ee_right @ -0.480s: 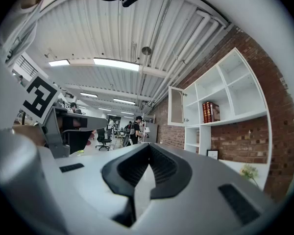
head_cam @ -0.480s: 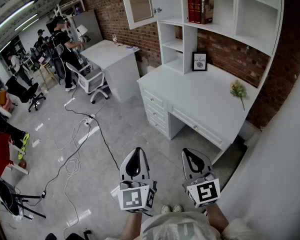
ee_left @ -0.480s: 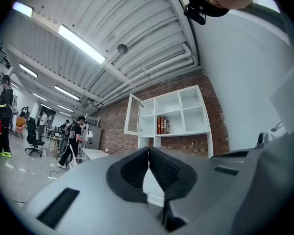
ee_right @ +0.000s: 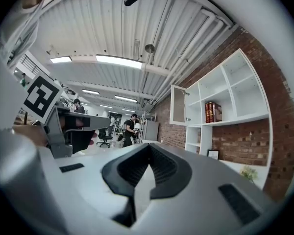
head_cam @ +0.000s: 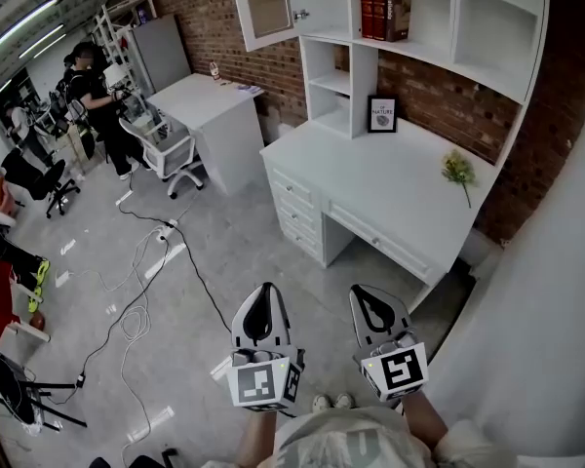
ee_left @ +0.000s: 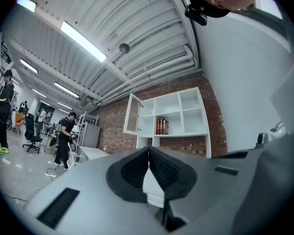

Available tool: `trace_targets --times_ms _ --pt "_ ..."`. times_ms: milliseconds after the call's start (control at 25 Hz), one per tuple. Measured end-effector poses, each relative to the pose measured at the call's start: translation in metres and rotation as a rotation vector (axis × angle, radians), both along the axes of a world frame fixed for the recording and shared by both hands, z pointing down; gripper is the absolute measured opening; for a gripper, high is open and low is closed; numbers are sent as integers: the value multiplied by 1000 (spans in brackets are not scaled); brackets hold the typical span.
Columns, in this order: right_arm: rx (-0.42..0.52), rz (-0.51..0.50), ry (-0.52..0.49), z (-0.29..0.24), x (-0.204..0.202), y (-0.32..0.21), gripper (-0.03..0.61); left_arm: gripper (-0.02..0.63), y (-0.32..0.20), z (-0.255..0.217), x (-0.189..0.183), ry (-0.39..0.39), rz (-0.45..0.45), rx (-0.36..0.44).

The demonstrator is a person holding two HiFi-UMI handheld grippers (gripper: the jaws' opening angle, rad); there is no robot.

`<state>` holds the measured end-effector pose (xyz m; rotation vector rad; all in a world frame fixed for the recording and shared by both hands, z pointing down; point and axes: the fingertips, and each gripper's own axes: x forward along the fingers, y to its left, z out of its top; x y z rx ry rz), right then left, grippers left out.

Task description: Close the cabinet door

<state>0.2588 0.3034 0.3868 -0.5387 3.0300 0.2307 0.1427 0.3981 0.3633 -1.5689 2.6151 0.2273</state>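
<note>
A white wall cabinet (head_cam: 419, 8) hangs over a white desk (head_cam: 390, 178) against the brick wall. Its glass-panelled door (head_cam: 263, 3) stands swung open to the left, also seen as the door (ee_left: 133, 120) and the door (ee_right: 179, 105) in the two gripper views. Both grippers are held low in front of me, far from the cabinet. My left gripper (head_cam: 263, 295) is shut with nothing in it, tips meeting at the left gripper (ee_left: 148, 149). My right gripper (head_cam: 369, 296) is shut and empty too, its tips together at the right gripper (ee_right: 149, 146).
Red books (head_cam: 385, 10) stand in the cabinet, a framed picture (head_cam: 381, 113) below, a flower sprig (head_cam: 458, 172) on the desk. Cables (head_cam: 146, 281) trail over the grey floor. A second white desk (head_cam: 214, 115) with an office chair (head_cam: 171, 154) stands left. People work at the far left.
The view has shifted slightly: desk and cabinet sit a little further left and up in the frame. Both grippers stay shut and side by side.
</note>
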Motion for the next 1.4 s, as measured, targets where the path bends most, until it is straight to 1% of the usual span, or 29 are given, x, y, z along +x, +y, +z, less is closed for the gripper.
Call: trace_targets --times_ms 200,360,480,600,680,920,1040,1160,1280,1400 --pt "-58 -9 -36 -1 -7 1 17 14 2 4 -8 18 3 7" --pt "-30 -15 -36 -2 -19 7 17 14 10 3 -19 20 -4 22" --pt "-22 -23 -43 1 -30 11 17 14 12 11 -33 28 -7 27" --pt "-12 -19 -55 -3 -34 9 17 14 2 16 -41 48 12 11" --pt "-4 4 -53 -4 -36 -2 17 14 -8 17 -45 46 29 6" --pt "-36 41 -65 6 -51 -35 17 14 -38 19 -62 29 66 -6" --pt "-39 48 -71 20 -66 -55 17 14 -58 31 -76 23 70 -13" --pt "-48 40 -74 33 -84 -84 17 14 -89 44 -92 20 78 -27" --pt "-53 47 -83 43 -108 -129 17 14 -135 52 -114 7 88 -35" --pt "-61 44 -93 47 -138 -189 17 14 -193 51 -144 -9 91 -34"
